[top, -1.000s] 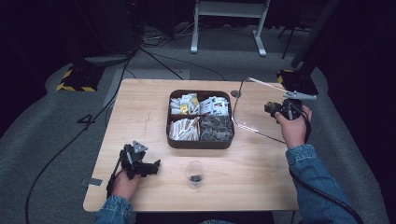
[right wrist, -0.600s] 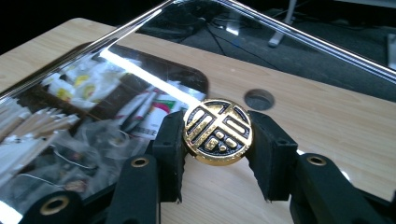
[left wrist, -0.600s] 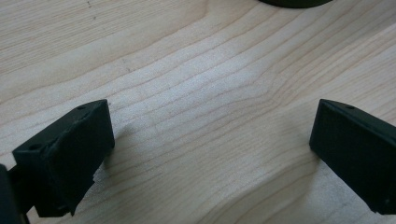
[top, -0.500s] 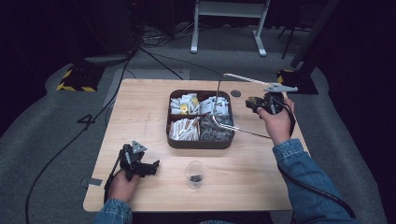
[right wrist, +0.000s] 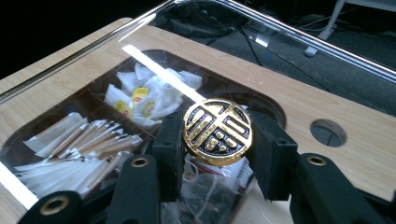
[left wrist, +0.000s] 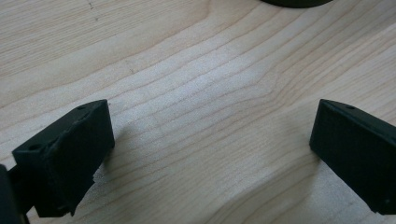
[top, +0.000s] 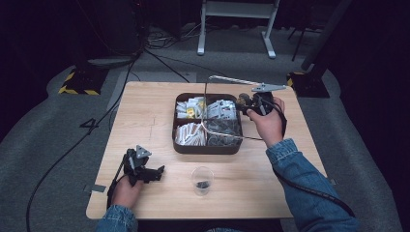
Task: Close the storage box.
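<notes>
My right gripper (right wrist: 218,140) is shut on a round gold and black knob (right wrist: 217,131). The knob belongs to a clear lid (top: 215,104) with shiny edges, which hangs tilted above the dark four-part box (top: 208,147). In the high view my right gripper (top: 247,104) is over the box's right back corner. Inside lie tea bags with yellow tags (right wrist: 140,98), beige sachets (right wrist: 88,140) and clear packets (top: 223,136). My left gripper (top: 157,171) rests low at the table's front left. Its black fingers (left wrist: 70,154) stand wide apart over bare wood (left wrist: 210,116), open.
A clear plastic cup (top: 202,180) with something dark in it stands near the front edge, between my hands. A round hole (right wrist: 328,133) is set in the tabletop behind the box. Cables and a stand's white feet (top: 237,29) lie on the floor beyond the table.
My right hand has carried the lid leftward and a little up, from the table's right edge to over the box. The left hand has stayed put.
</notes>
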The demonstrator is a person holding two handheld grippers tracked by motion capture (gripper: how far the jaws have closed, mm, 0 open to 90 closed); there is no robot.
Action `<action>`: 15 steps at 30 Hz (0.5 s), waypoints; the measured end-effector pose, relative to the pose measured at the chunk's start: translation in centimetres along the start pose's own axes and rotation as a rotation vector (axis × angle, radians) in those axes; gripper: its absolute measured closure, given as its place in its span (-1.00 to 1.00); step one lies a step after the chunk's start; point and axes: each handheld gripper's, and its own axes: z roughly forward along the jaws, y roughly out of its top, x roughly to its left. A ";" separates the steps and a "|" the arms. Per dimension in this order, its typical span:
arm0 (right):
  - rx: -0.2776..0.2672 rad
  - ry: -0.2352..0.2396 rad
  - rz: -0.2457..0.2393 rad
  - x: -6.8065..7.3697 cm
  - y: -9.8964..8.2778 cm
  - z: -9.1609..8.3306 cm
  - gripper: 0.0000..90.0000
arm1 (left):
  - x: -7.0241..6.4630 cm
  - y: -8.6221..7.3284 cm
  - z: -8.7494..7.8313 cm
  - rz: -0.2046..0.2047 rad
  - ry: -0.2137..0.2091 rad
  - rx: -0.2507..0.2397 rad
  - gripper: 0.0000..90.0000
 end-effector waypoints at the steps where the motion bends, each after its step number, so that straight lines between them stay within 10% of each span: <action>1: -0.001 0.004 -0.002 0.2 0.1 0.2 0.30 | 0.0 0.0 0.0 0.000 -0.001 0.000 -1.00; 15: 0.006 0.038 -0.019 2.4 0.7 2.3 0.30 | 0.2 0.2 0.2 0.007 -0.001 0.001 -1.00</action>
